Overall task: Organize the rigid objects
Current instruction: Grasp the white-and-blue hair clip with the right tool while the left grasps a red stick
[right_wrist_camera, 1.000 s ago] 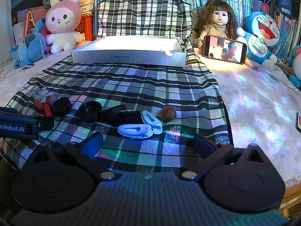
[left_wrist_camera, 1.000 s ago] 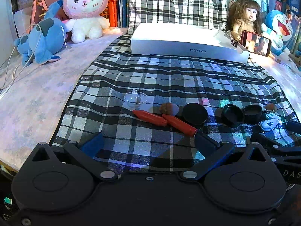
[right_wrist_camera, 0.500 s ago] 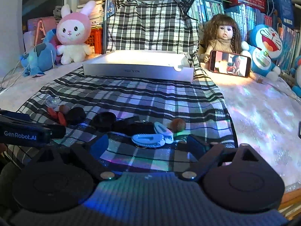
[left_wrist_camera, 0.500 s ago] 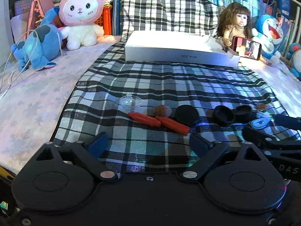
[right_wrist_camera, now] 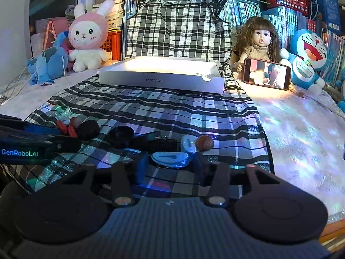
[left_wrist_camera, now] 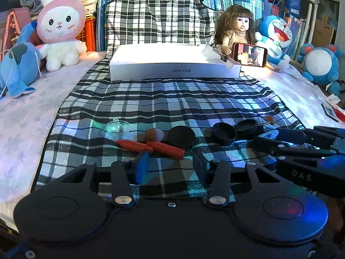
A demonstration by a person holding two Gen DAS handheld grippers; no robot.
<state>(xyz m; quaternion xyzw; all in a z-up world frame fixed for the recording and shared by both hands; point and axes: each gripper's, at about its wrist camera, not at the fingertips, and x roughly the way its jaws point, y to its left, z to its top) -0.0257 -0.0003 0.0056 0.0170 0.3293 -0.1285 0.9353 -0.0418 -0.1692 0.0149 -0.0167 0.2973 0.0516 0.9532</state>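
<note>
Small objects lie in a row on the plaid cloth (left_wrist_camera: 163, 99): a clear little bowl (left_wrist_camera: 117, 127), two red sticks (left_wrist_camera: 151, 147), a brown nut (left_wrist_camera: 153, 135), a black disc (left_wrist_camera: 181, 137) and two black cups (left_wrist_camera: 223, 130). My left gripper (left_wrist_camera: 170, 166) hovers just short of the red sticks, its jaws closing with only cloth between them. In the right wrist view a pale blue hair clip (right_wrist_camera: 170, 159) lies at the tips of my right gripper (right_wrist_camera: 170, 168), whose jaws are closing without touching it. A second clip (right_wrist_camera: 188, 144) and a brown ball (right_wrist_camera: 204, 142) sit just beyond.
A shallow white box (left_wrist_camera: 174, 64) stands at the far end of the cloth. Behind it are a doll (left_wrist_camera: 235, 28) with a lit phone (left_wrist_camera: 250, 54), a pink rabbit plush (left_wrist_camera: 61, 32) and blue plush toys (left_wrist_camera: 17, 69). The other gripper's arm crosses each view's side (right_wrist_camera: 32, 142).
Both grippers' jaws have narrowed from wide apart. Both cameras have tipped upward, showing more of the shelves behind. The objects on the cloth have not moved.
</note>
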